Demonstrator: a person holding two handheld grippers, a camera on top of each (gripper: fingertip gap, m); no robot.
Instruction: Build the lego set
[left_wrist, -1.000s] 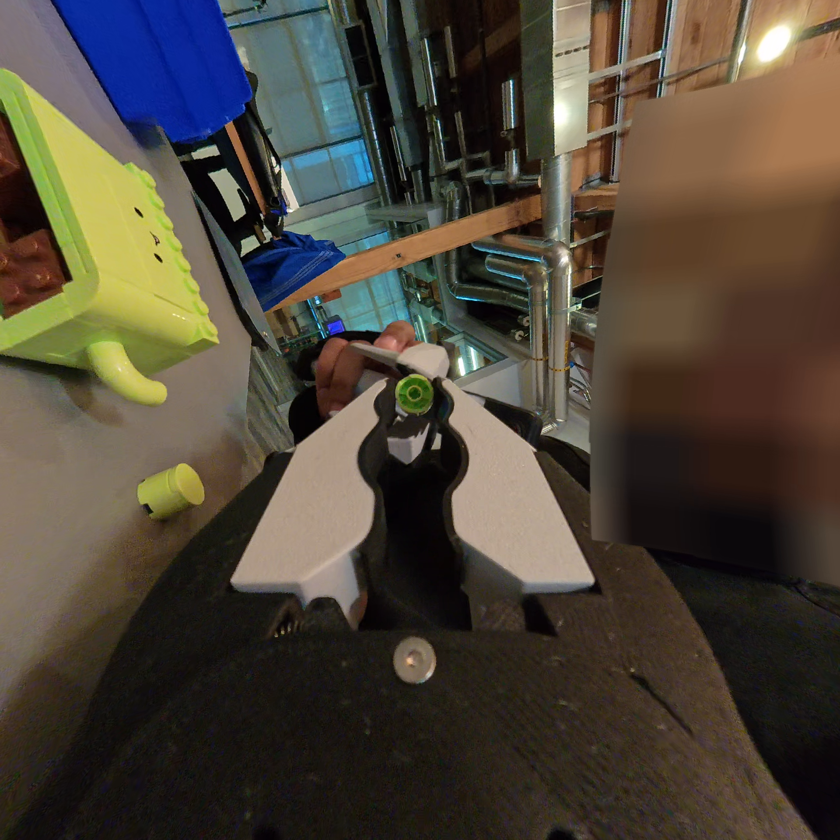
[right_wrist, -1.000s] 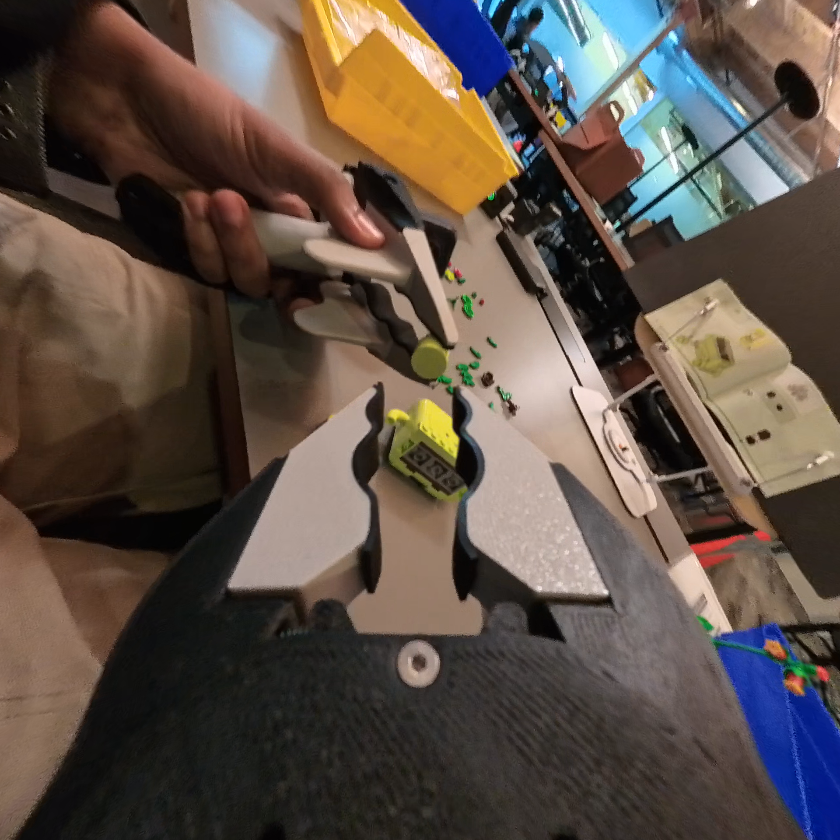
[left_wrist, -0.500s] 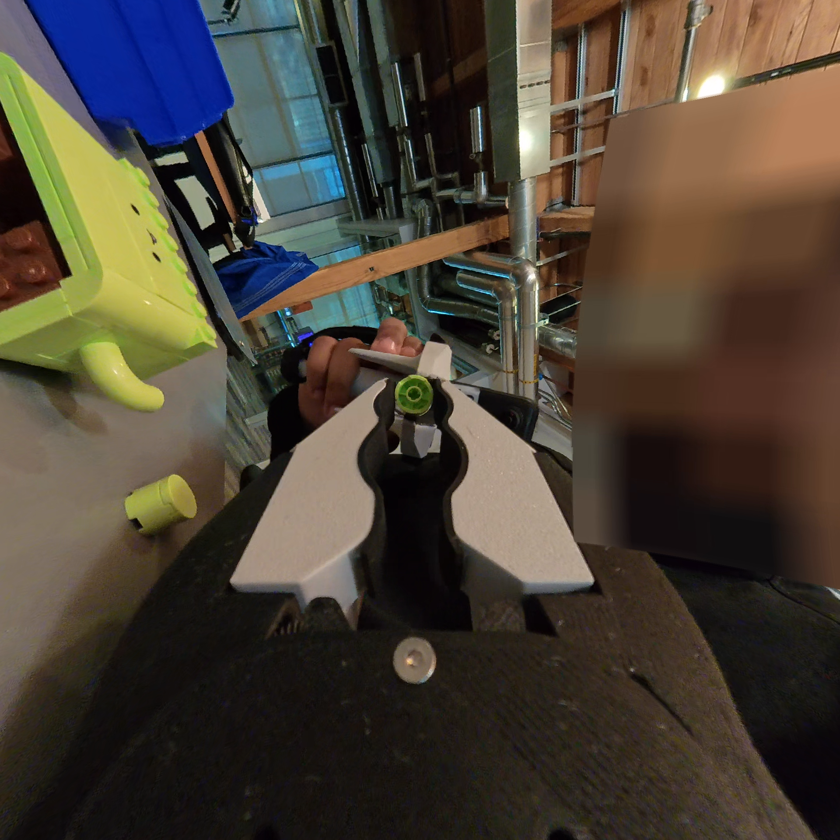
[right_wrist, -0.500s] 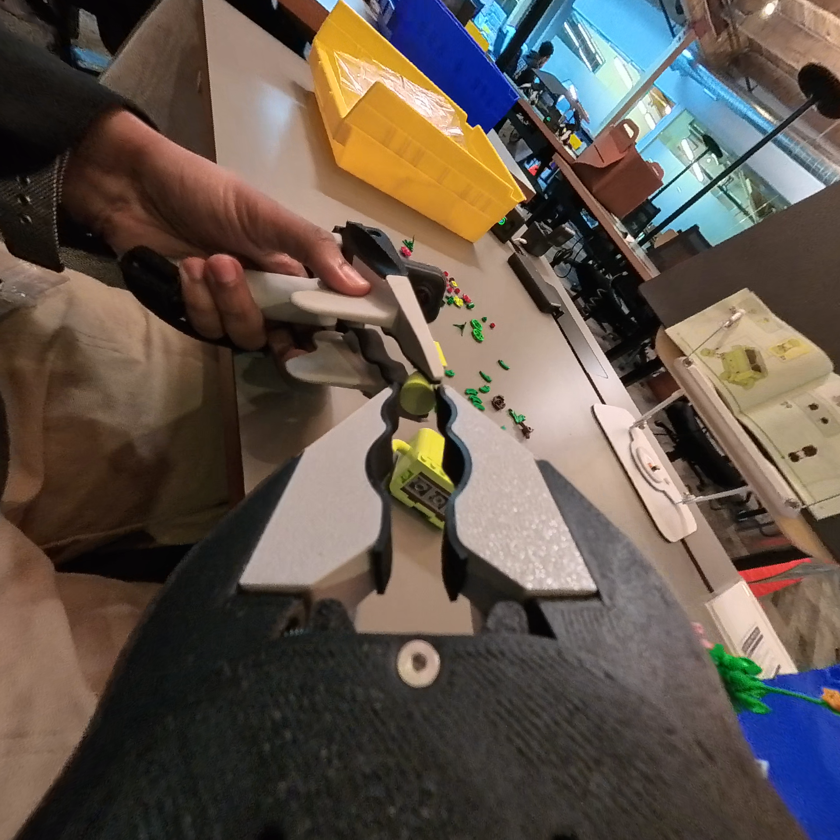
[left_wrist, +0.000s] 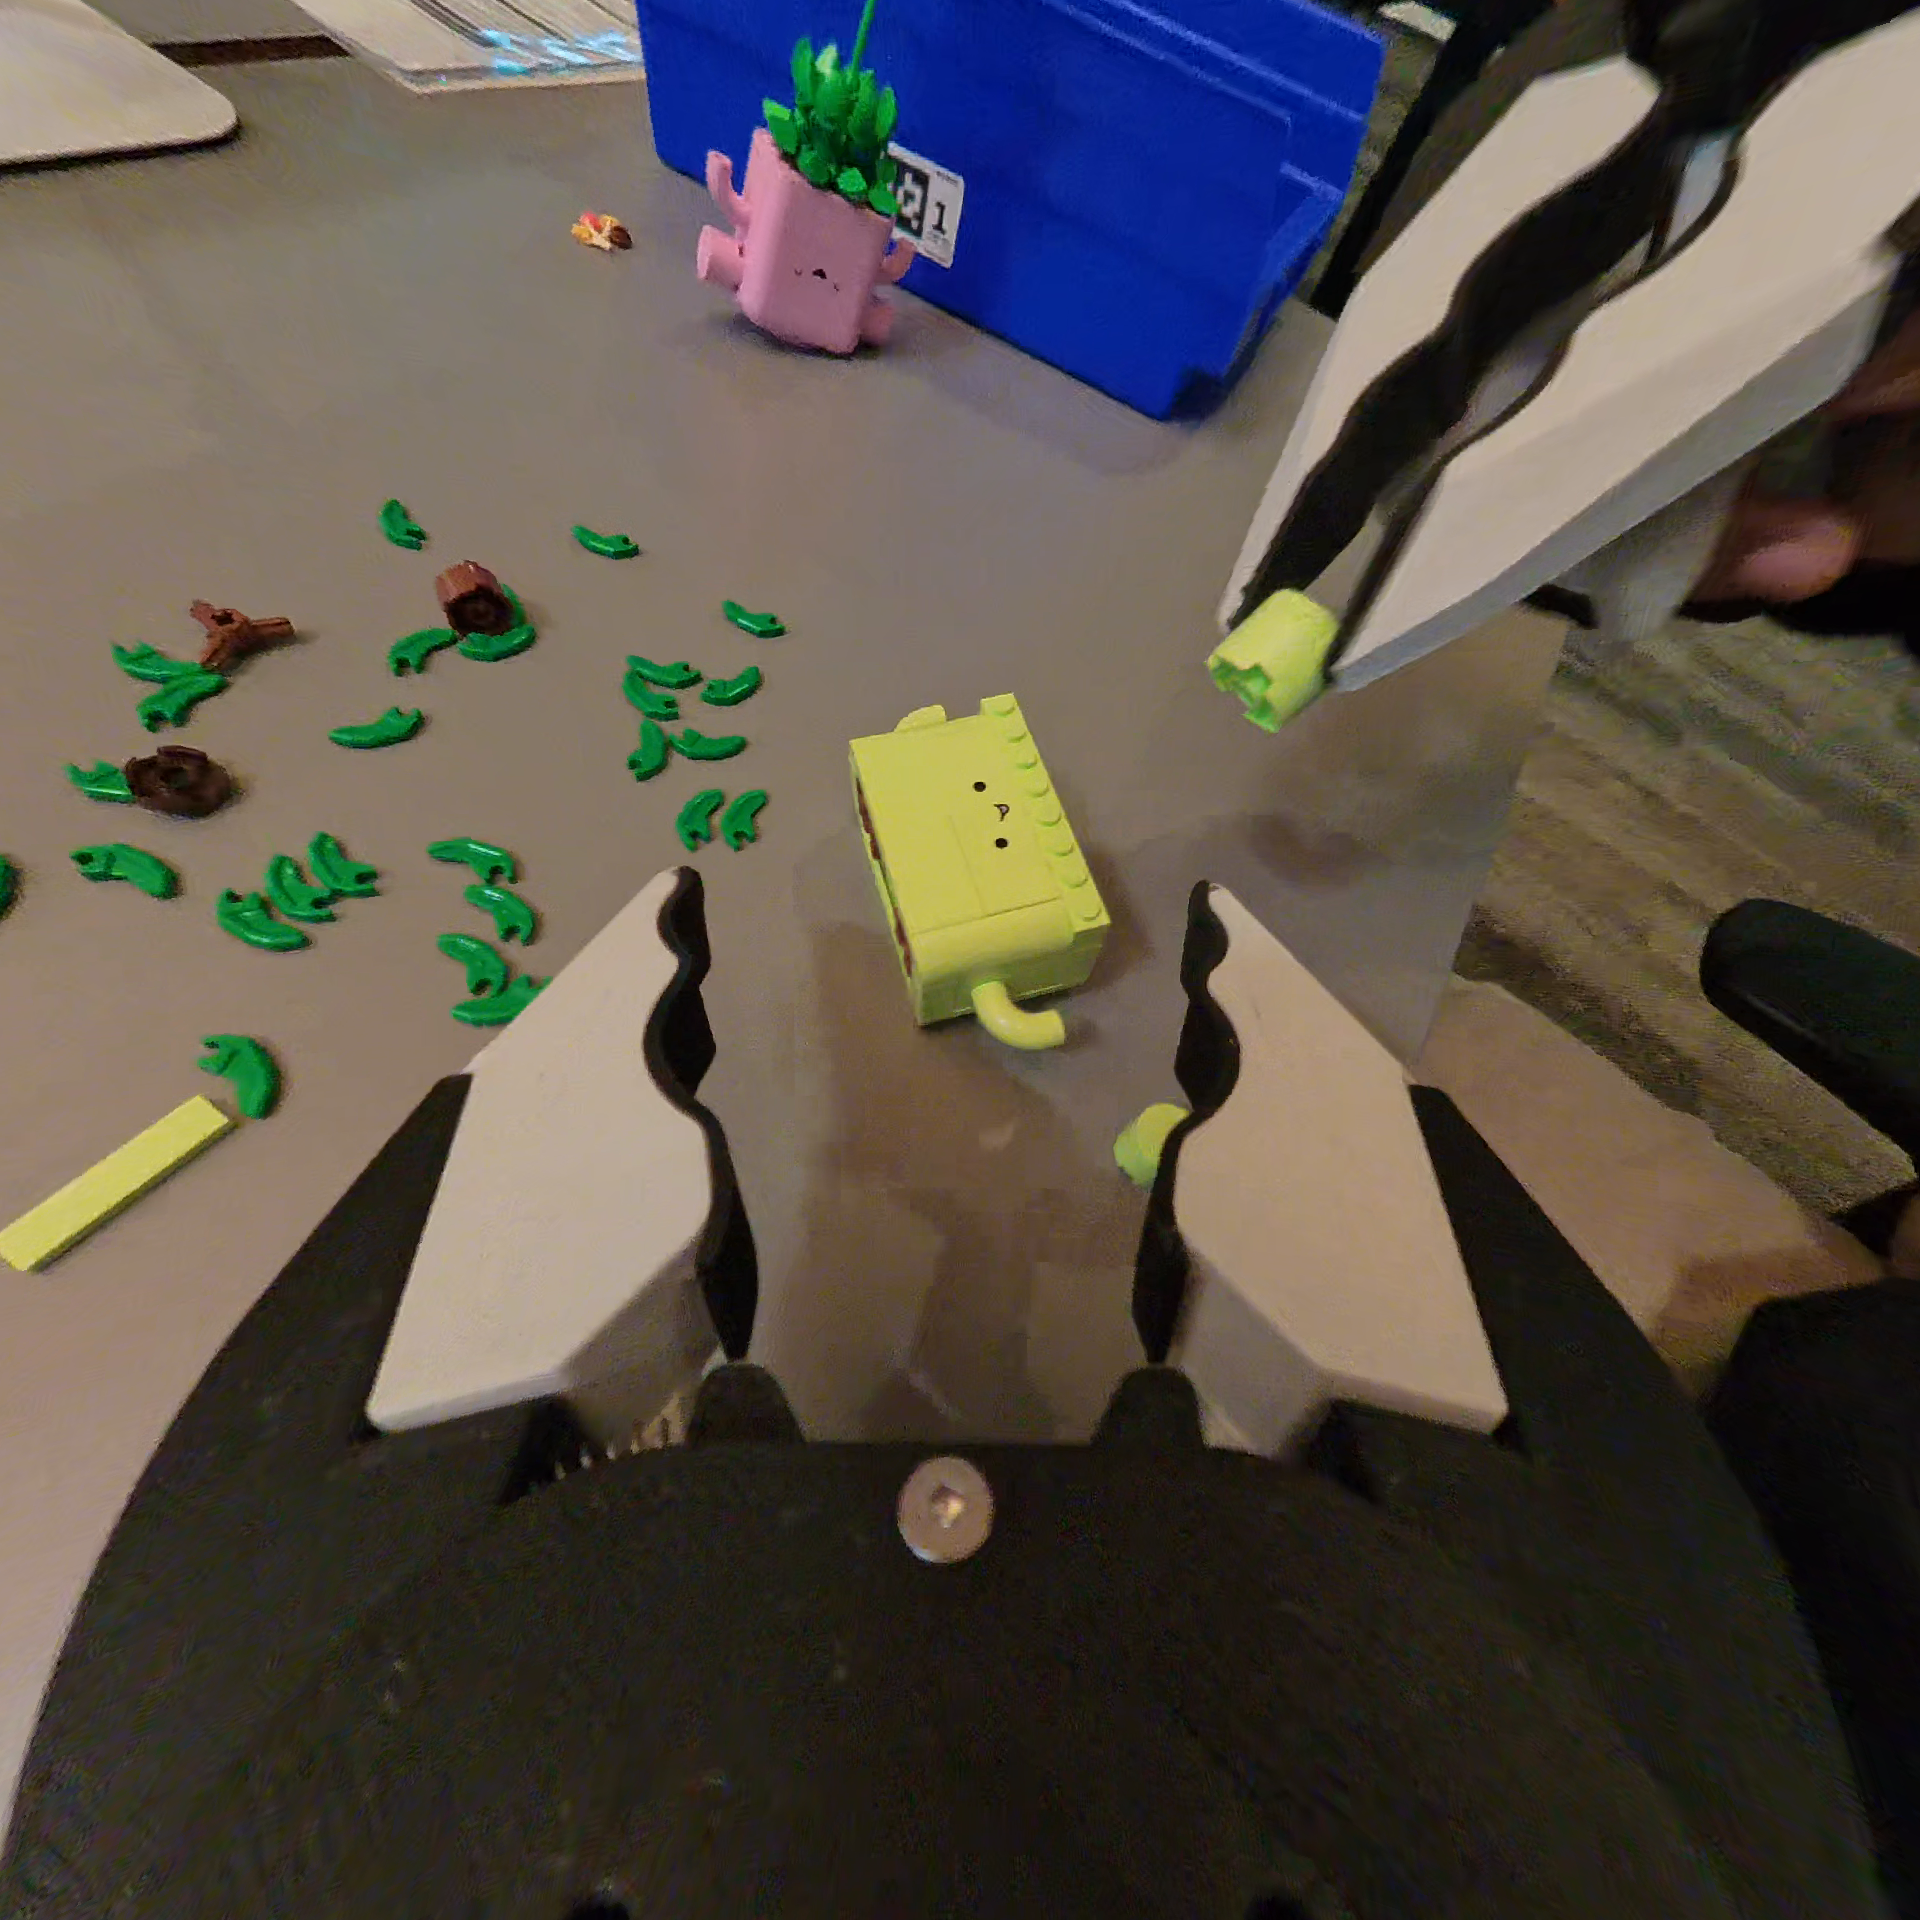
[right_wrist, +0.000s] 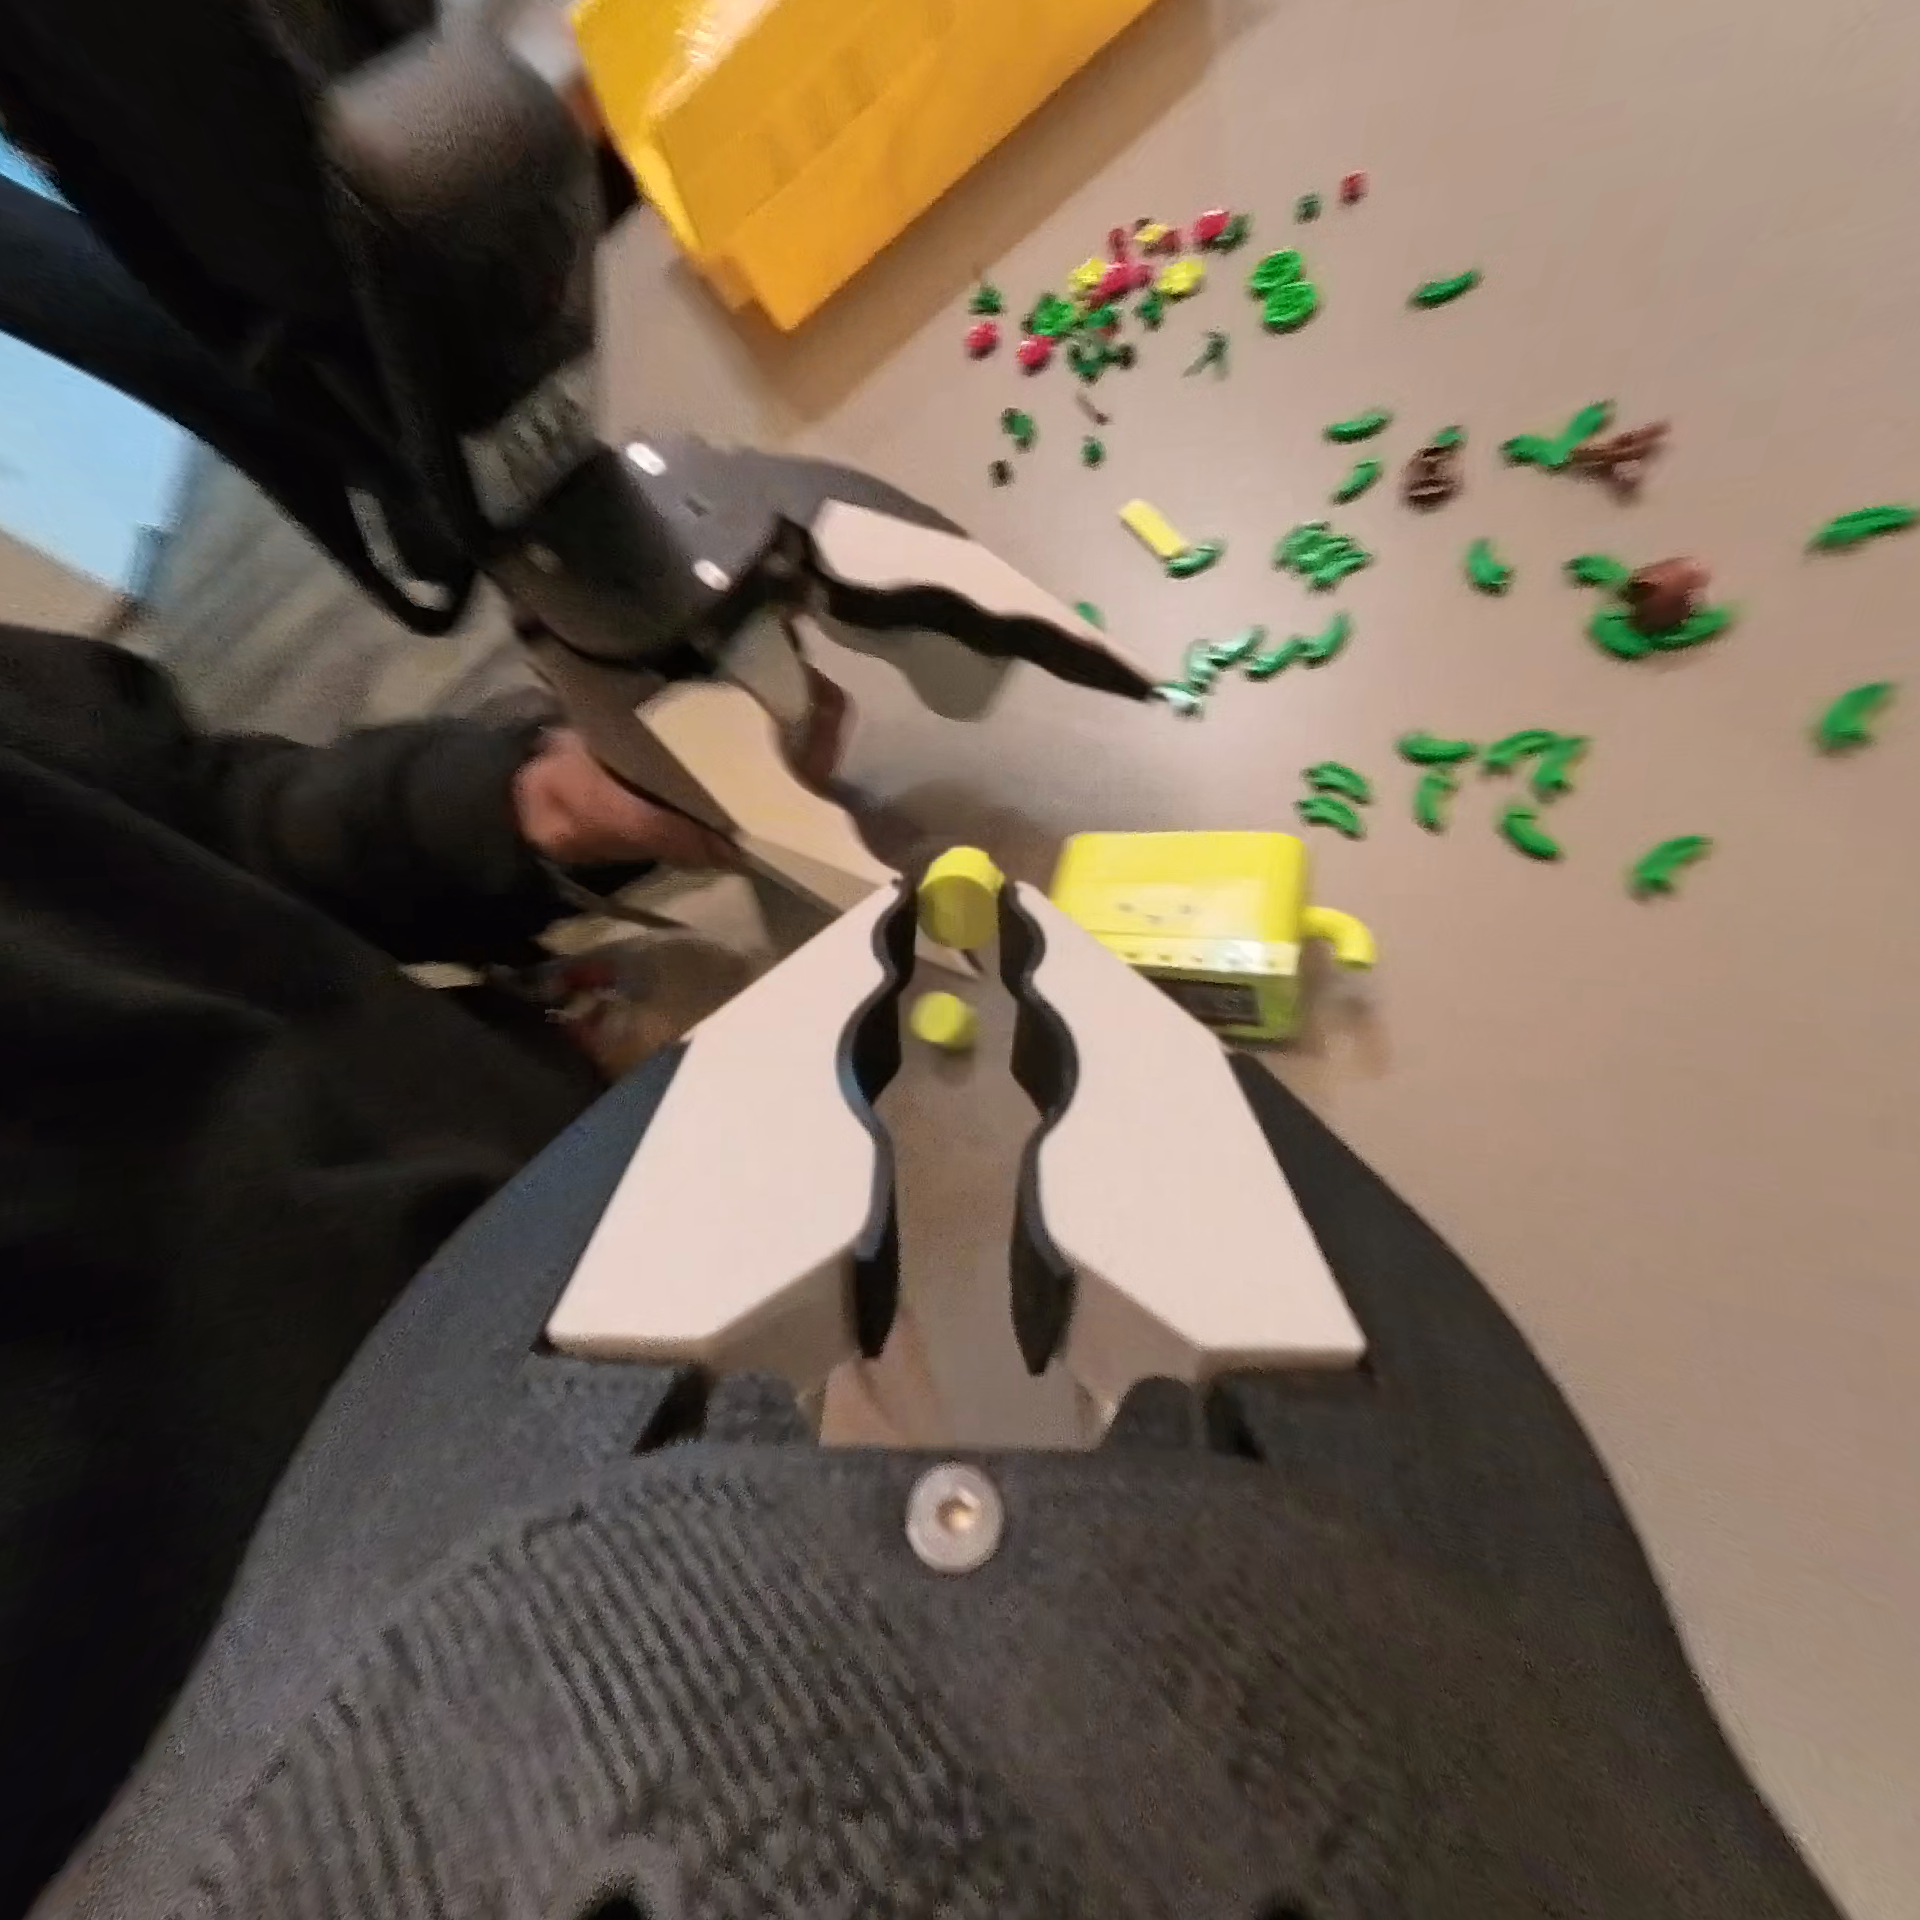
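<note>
A lime-green lego box (left_wrist: 977, 862) with a small face and a curved arm lies on its side on the grey table (left_wrist: 416, 364); it also shows in the right wrist view (right_wrist: 1184, 914). My left gripper (left_wrist: 942, 891) is open and empty, just above and in front of the box. My right gripper (right_wrist: 956, 896) is shut on a lime cylinder piece (right_wrist: 961, 899), held above the table to the right of the box (left_wrist: 1273, 670). A second lime cylinder (left_wrist: 1148, 1143) lies on the table by my left gripper's right finger.
Many green leaf pieces (left_wrist: 291, 894), brown pieces (left_wrist: 473, 603) and a lime flat strip (left_wrist: 114, 1184) lie to the left. A pink lego pot (left_wrist: 810, 249) stands before a blue bin (left_wrist: 1091, 187). A yellow bin (right_wrist: 831, 135) sits farther off. The table edge (left_wrist: 1475, 935) runs to the right. My right fingertips sit around 6 cm from my left ones. Left tips and right tips are each some 30 cm from the pink lego pot (left_wrist: 810, 249).
The lime cylinder has passed from my left gripper to my right one. My left gripper has opened and turned down toward the table and the box.
</note>
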